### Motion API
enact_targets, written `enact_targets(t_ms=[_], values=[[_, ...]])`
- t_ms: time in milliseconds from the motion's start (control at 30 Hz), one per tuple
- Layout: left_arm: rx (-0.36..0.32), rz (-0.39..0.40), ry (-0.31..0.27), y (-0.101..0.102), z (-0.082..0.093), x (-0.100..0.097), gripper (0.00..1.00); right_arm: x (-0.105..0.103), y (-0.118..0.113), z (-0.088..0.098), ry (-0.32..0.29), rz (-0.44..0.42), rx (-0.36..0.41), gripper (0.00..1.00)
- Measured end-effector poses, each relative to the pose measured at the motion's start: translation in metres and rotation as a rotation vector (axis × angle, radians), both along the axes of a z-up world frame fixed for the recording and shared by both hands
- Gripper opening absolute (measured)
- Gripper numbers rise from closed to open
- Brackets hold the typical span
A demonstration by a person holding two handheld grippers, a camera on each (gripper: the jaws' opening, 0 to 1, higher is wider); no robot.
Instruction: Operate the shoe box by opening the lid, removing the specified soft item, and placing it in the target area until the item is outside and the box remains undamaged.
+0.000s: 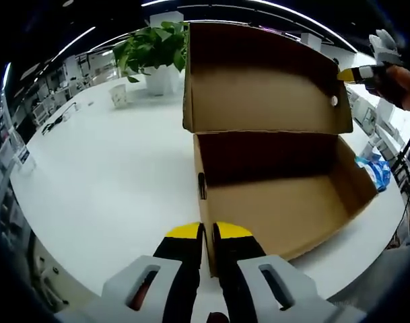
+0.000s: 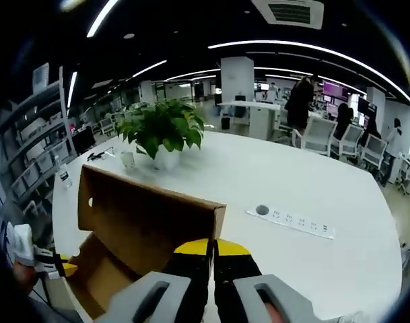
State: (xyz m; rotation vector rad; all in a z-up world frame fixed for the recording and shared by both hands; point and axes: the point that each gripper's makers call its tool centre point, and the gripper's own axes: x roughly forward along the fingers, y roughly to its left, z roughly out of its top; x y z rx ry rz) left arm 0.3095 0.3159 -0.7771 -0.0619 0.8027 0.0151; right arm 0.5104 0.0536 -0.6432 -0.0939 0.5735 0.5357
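Nearest in the left gripper view, the left gripper (image 1: 208, 230), black-jawed with yellow tips, is clenched on the front wall of the brown cardboard shoe box (image 1: 279, 202), one jaw on each side of the wall. The box stands on the round white table (image 1: 110, 182) with its brown cardboard lid (image 1: 265, 81) raised upright behind the cavity; the visible interior looks bare, though shadow hides the back corner. The right gripper (image 1: 358, 74) meets the lid's far top corner, held by a person's hand (image 1: 401, 86). In the right gripper view, the right gripper's yellow tips sit pressed together at the lid's upper edge, apparently pinching it. A crumpled blue-and-white soft item (image 1: 376, 169) lies on the table just beside the box. A green potted plant (image 2: 163, 131) in a white pot stands farther along the table, with a white paper cup (image 1: 118, 95) near it.
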Motion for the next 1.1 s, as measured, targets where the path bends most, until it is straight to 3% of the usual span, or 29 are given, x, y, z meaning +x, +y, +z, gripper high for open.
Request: enact_targets(t_ms=[767,1100], values=[[-0.006,-0.002,-0.002,0.000,0.000,-0.001,0.06,-0.066,-0.003,0.013,-0.071,-0.026,0.036,0.00],[-0.066,0.027,-0.011,0.001,-0.002,-0.001,0.06,-0.092,-0.008,0.008,-0.129,-0.053,0.076,0.00]])
